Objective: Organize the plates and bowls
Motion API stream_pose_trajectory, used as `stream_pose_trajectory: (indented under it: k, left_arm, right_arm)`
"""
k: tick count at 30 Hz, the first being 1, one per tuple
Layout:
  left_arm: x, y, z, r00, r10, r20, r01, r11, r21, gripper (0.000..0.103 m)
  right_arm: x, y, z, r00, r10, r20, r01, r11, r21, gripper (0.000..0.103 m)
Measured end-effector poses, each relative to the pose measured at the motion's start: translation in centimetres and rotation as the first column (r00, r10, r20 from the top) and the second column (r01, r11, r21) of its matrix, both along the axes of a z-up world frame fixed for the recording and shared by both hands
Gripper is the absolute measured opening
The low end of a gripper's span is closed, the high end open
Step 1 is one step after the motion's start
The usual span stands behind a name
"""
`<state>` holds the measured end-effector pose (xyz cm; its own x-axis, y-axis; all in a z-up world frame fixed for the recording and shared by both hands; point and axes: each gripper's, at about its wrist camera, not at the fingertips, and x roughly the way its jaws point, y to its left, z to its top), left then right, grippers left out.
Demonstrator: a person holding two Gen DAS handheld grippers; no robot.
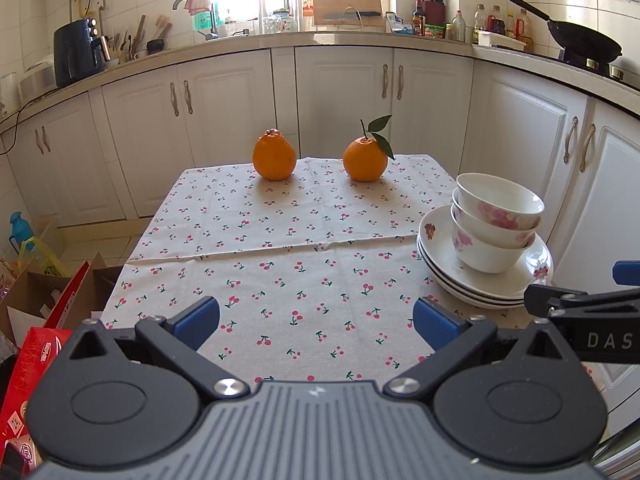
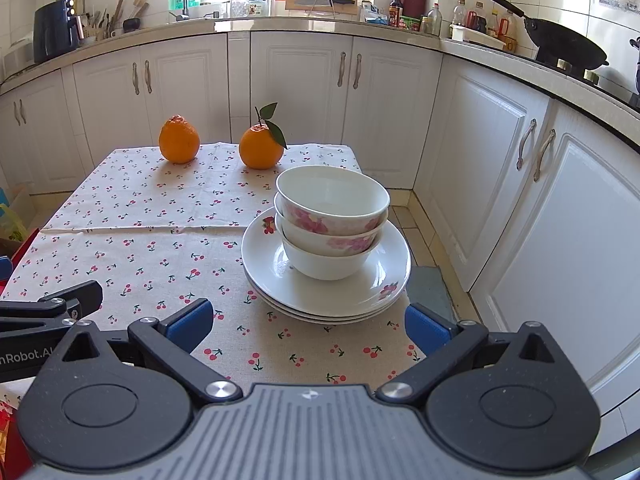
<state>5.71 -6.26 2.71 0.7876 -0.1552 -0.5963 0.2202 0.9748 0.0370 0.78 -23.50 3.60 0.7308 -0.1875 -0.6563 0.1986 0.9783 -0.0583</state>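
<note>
The bowls (image 2: 332,220) sat nested on the plates (image 2: 326,280) at the table's (image 2: 140,248) right edge; both the left gripper (image 1: 316,320) and right gripper (image 2: 306,322) hung empty, jaws wide; the pile looked finished, so any touch-up probably wanted a gentle rim grip.

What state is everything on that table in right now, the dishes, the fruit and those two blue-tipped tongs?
Bowls: three, nested upright, standing on the top plate.
Plates: three, stacked at the table's right edge.
Left orange: upright on the cloth, no leaves.
Right orange: upright, stem and leaves on.
Left tongs: open, holding nothing.
Right tongs: open, holding nothing, facing the stack.
</note>
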Motion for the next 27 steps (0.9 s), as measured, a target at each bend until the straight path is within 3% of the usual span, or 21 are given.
stream_pose_trajectory:
  k: [27]
  left_arm:
    - [0.20,0.12,-0.18,1.000,0.004,-0.014,-0.004,1.000,-0.006,0.102]
  right_arm:
    - [0.15,0.10,-0.17,1.000,-0.002,-0.004,0.002,1.000,-0.009,0.103]
